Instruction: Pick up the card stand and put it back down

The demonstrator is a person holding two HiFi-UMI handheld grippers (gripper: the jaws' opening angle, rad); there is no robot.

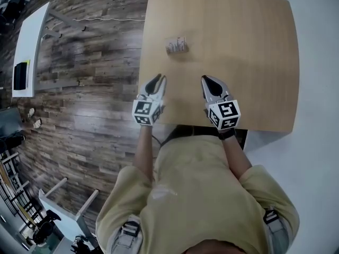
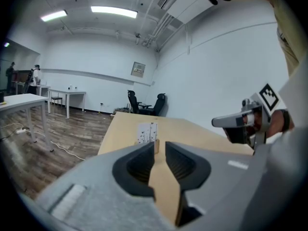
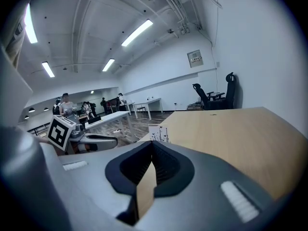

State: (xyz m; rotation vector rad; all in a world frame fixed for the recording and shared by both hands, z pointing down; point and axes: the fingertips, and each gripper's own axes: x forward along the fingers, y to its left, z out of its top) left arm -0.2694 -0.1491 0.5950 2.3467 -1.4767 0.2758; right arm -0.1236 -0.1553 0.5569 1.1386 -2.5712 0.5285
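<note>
The card stand (image 1: 176, 45) is a small wooden base holding a white printed card, upright on the light wooden table (image 1: 254, 62). It stands beyond both grippers, a little left of the midline between them. My left gripper (image 1: 158, 80) hovers at the table's left edge. Its jaws are a narrow slit apart with nothing between them, and the card stand (image 2: 147, 133) shows just past the left gripper (image 2: 160, 146). My right gripper (image 1: 206, 81) is over the near part of the table. The right gripper (image 3: 152, 145) has its tips together and is empty, with the card stand (image 3: 159, 134) ahead of it.
The table's left edge drops to a dark plank floor (image 1: 90, 89) with a cable (image 1: 106, 19) lying on it. A white desk (image 1: 24, 52) stands far left. Office chairs (image 2: 144, 102) sit beyond the table's far end. People (image 3: 65, 105) stand at distant desks.
</note>
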